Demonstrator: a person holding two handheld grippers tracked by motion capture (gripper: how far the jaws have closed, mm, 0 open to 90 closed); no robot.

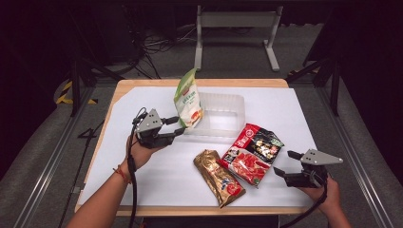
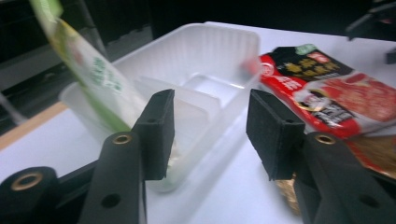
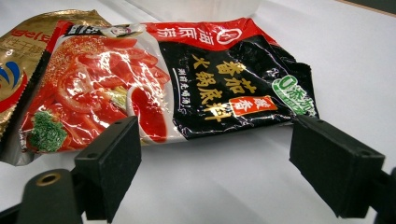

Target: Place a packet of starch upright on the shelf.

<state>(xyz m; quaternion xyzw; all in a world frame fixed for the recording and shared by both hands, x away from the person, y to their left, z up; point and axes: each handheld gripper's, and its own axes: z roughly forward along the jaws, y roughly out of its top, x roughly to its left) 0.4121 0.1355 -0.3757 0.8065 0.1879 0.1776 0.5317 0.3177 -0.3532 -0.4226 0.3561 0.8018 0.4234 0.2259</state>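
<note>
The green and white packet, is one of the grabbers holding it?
No. The green and white packet leans in the clear tray, and the left gripper beside it has open jaws. The right gripper is open too, holding nothing.

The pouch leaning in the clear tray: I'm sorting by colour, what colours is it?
The pouch is green and white; the high view shows it best.

Your right claw [image 3: 215, 177] stands wide open with nothing between its pads. Just ahead, the red packet [image 3: 177, 79] lies flat on the white bench [image 3: 355, 60]. Its left end overlaps the gold packet [image 3: 18, 60].
</note>
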